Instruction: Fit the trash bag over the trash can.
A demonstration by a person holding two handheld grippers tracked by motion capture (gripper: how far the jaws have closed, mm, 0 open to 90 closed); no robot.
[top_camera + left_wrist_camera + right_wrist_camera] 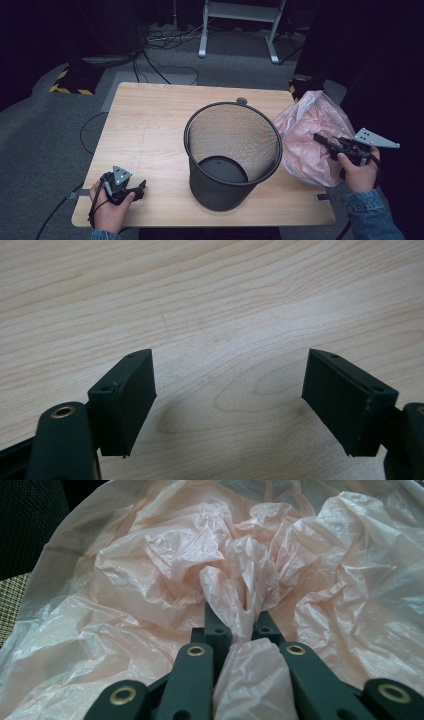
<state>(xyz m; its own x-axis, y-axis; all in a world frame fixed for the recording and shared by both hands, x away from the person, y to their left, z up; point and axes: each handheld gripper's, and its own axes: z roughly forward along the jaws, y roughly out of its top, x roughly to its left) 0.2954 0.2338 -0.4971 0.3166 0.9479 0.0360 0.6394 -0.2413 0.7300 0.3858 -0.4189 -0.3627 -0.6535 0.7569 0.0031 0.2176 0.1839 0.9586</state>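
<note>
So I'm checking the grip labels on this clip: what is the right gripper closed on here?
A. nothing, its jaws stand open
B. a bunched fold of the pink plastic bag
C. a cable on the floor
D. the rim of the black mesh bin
B: in the right gripper view the right gripper pinches a gathered fold of the pink plastic bag, which sits beside the black mesh bin.

The person's left hand sits low at the near left, wrapped around the left gripper, which points to the right with its jaws spread wide and nothing between them. The right hand, in a denim sleeve, is raised at the far right. It holds the right gripper pointing left, its jaws pinched nearly together on a fold of thin film.
</note>
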